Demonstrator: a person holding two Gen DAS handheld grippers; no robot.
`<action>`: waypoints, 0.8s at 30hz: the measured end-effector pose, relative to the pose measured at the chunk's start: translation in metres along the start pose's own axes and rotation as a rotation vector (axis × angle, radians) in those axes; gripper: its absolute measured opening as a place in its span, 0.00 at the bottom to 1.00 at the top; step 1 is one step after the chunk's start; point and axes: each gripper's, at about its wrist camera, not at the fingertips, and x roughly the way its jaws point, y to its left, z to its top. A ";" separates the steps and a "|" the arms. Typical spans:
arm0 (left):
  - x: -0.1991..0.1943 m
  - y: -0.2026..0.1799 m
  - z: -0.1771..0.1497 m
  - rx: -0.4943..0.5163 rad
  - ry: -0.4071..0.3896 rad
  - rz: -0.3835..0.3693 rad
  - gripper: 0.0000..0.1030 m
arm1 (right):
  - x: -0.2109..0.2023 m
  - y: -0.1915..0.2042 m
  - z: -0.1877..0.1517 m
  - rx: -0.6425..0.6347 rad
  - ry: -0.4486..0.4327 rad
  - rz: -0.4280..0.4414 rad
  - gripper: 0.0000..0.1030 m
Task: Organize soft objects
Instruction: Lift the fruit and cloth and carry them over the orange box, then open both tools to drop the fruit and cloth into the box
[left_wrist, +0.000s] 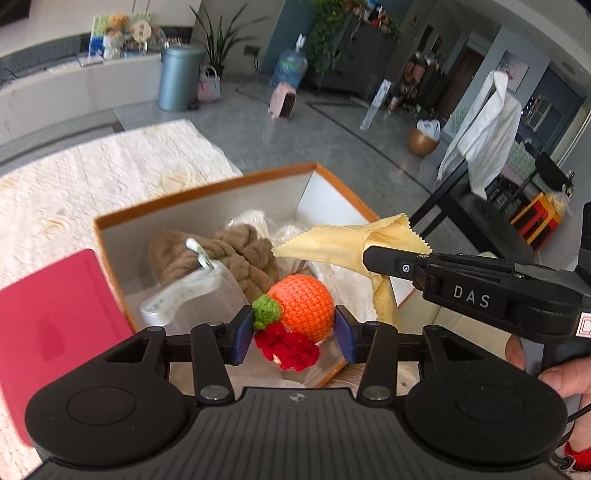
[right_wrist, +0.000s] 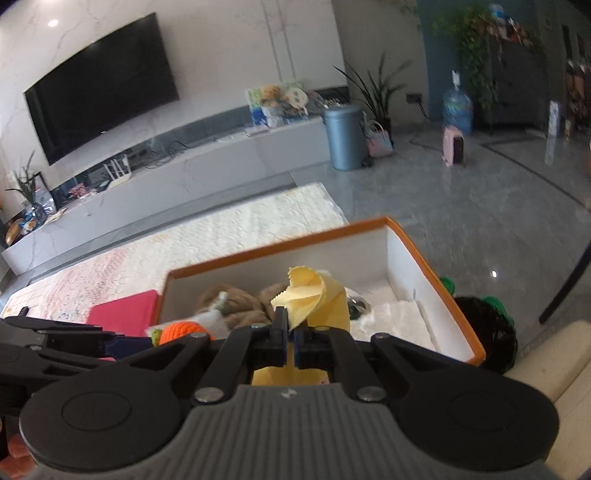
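Sitting open on the table, the orange-rimmed box (left_wrist: 207, 192) already holds a brown plush bundle (left_wrist: 236, 254), a whitish soft toy (left_wrist: 184, 299) in front of it, and white fluffy cloth (right_wrist: 399, 314) toward its far right side. Over it, the left gripper (left_wrist: 293, 328) has its blue pads clamped on a crocheted orange (left_wrist: 301, 302), with a red knitted piece (left_wrist: 288, 347) dangling just below. Beside it, the right gripper (right_wrist: 290, 338) is pinched tight on a yellow cloth (left_wrist: 347, 243) that drapes over the box's right wall. A pink pad (left_wrist: 51, 328) lies just left of the box.
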 end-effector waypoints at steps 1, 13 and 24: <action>0.005 0.001 0.000 -0.002 0.013 0.001 0.51 | 0.006 -0.004 -0.002 0.010 0.017 -0.006 0.00; 0.047 0.008 -0.002 -0.060 0.206 0.074 0.51 | 0.068 -0.020 -0.010 0.038 0.246 -0.065 0.00; 0.045 0.006 -0.003 -0.044 0.195 0.074 0.62 | 0.075 -0.013 -0.006 0.006 0.297 -0.086 0.10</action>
